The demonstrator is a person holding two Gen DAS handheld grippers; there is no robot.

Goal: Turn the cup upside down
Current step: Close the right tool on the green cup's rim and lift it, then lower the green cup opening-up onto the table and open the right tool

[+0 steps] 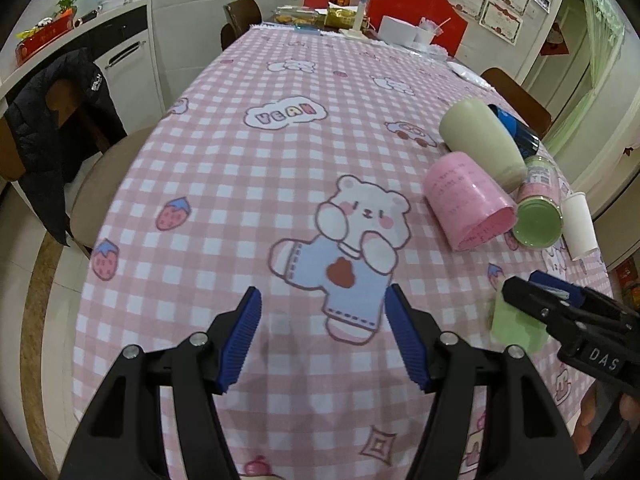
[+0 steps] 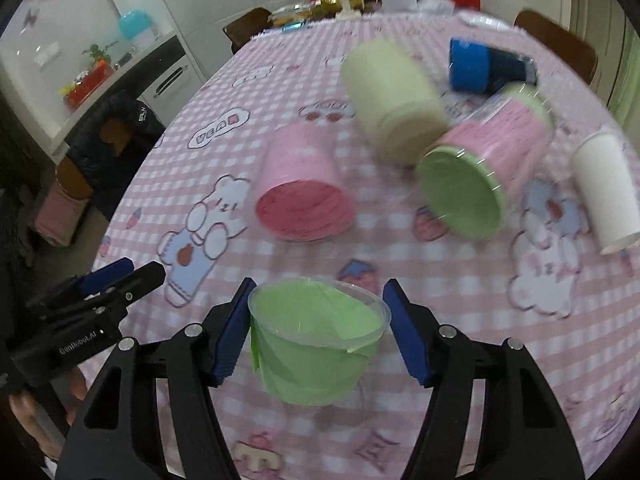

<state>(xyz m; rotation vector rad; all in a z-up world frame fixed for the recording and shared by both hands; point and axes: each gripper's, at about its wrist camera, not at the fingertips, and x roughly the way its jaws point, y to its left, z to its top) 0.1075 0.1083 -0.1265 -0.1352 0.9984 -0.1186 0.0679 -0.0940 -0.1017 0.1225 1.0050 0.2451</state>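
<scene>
A clear plastic cup with a green paper lining [image 2: 316,340] stands upright on the pink checked tablecloth [image 2: 420,292], mouth up, between the fingers of my right gripper [image 2: 318,332]. The jaws are open, with a gap on the right side of the cup; the left pad is at or near the cup wall. In the left wrist view the same cup [image 1: 516,324] shows partly behind the right gripper [image 1: 540,296]. My left gripper [image 1: 322,336] is open and empty above the tablecloth [image 1: 240,184], left of the cup.
Several cups lie on their sides beyond: a pink one [image 2: 304,188], a cream one [image 2: 392,100], a pink-and-green one [image 2: 480,168], a white one [image 2: 604,192] and a blue one [image 2: 484,66]. Chairs stand around the table, clutter at its far end.
</scene>
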